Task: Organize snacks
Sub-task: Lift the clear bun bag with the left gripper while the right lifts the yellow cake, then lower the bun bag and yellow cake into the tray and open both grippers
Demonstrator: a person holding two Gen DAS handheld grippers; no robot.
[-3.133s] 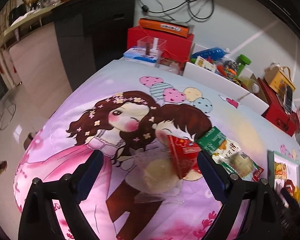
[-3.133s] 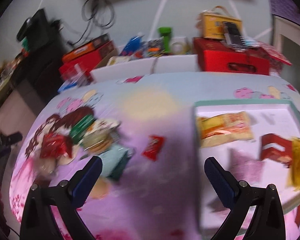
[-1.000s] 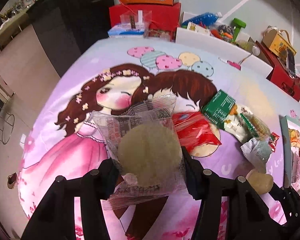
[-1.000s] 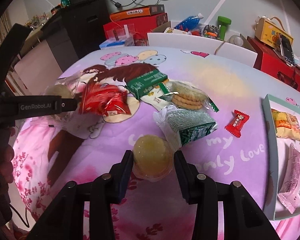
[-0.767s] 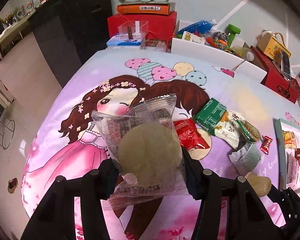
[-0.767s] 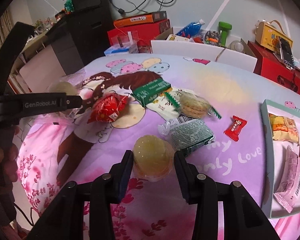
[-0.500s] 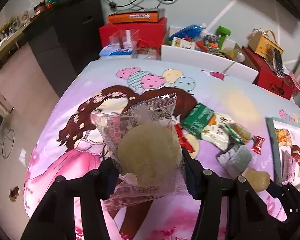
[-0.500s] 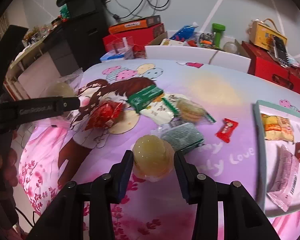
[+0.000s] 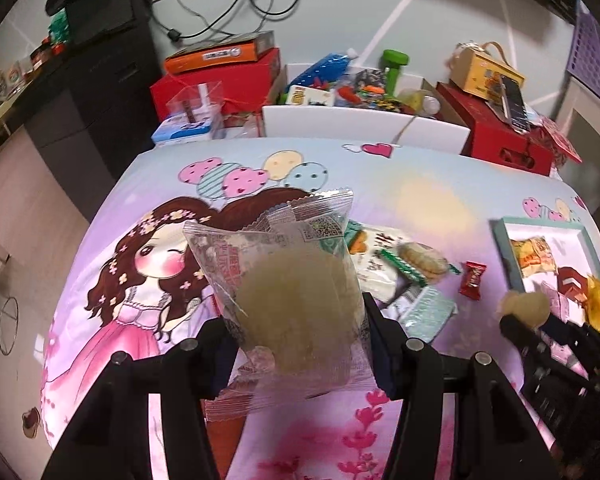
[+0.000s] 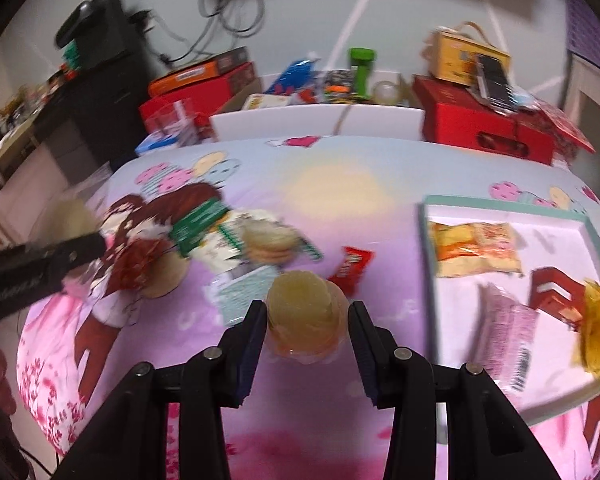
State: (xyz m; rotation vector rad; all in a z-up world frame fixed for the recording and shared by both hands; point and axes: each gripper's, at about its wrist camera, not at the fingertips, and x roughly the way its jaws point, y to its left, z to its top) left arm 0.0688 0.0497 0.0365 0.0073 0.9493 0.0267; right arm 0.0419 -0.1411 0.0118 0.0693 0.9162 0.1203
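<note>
A pale round cake in a clear wrapper (image 9: 296,300) is clamped upright in the left gripper (image 9: 300,344), above the cartoon-print tablecloth (image 9: 420,184). The right gripper (image 10: 306,320) pinches a smaller yellowish jelly cup (image 10: 304,312), also off the cloth. Loose snacks (image 9: 400,264) and a red candy (image 9: 473,280) lie mid-table; a teal-rimmed tray (image 10: 500,204) near the right edge holds several packets.
</note>
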